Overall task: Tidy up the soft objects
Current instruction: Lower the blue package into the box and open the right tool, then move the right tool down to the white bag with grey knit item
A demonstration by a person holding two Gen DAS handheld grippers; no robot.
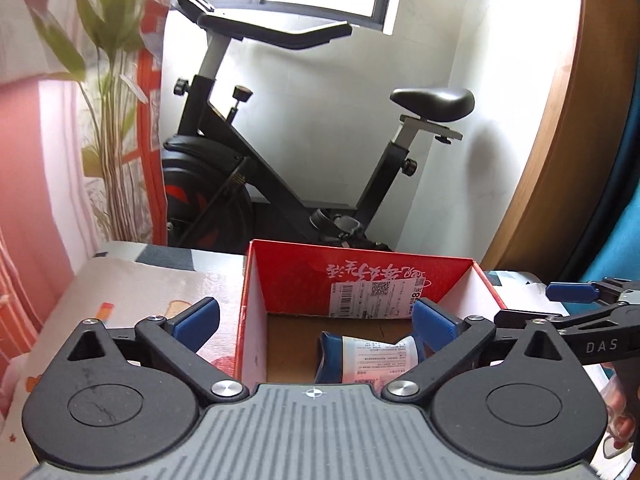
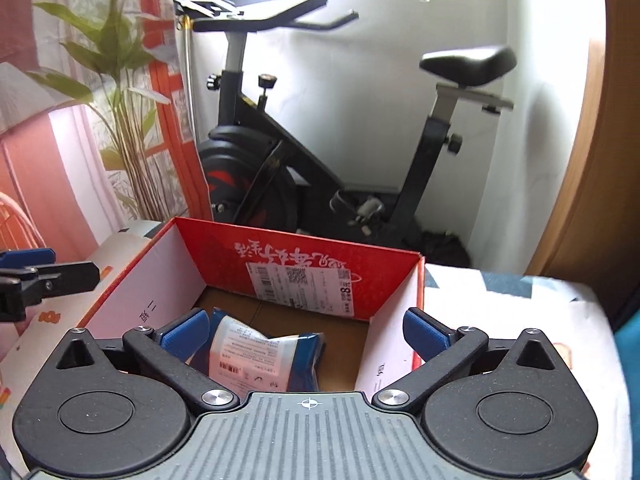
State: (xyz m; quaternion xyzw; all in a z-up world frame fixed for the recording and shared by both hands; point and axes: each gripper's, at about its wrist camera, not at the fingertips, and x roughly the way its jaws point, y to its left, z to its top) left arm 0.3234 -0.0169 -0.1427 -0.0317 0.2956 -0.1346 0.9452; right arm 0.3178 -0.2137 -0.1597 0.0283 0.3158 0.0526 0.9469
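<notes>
Both tools stand over the near edge of a red cardboard box (image 1: 360,276) and point down into it at a slant.

Left tool (image 1: 316,326): jaws wide apart, nothing between the blue pads (image 1: 198,322). The pads touch nothing. The box's left wall lies just ahead of the left pad; the right pad hangs over the box's interior.

Right tool (image 2: 306,330): jaws likewise wide apart and empty. Its left pad hangs just above the packet's upper end; whether it grazes the wrapper cannot be settled from this angle. Its right pad sits over the box's right wall.

Task item: one soft packet (image 2: 264,356), blue wrapper with a white printed label, lies on the brown floor of the box. It is below and just ahead of both tools, toward the right pad of the left tool and toward the left pad of the right tool. It is released, resting on its own.

Box: white inner walls, and a red far wall bearing a white shipping label (image 2: 300,284). It rests on a patterned cloth surface (image 1: 132,292), which may be a bed or a covered worktop.

Each tool shows at the edge of the other's view, side by side and apart.

Beyond the box: a black exercise bike (image 1: 280,152) against a white wall, a green plant (image 2: 116,64) to the left ahead.
</notes>
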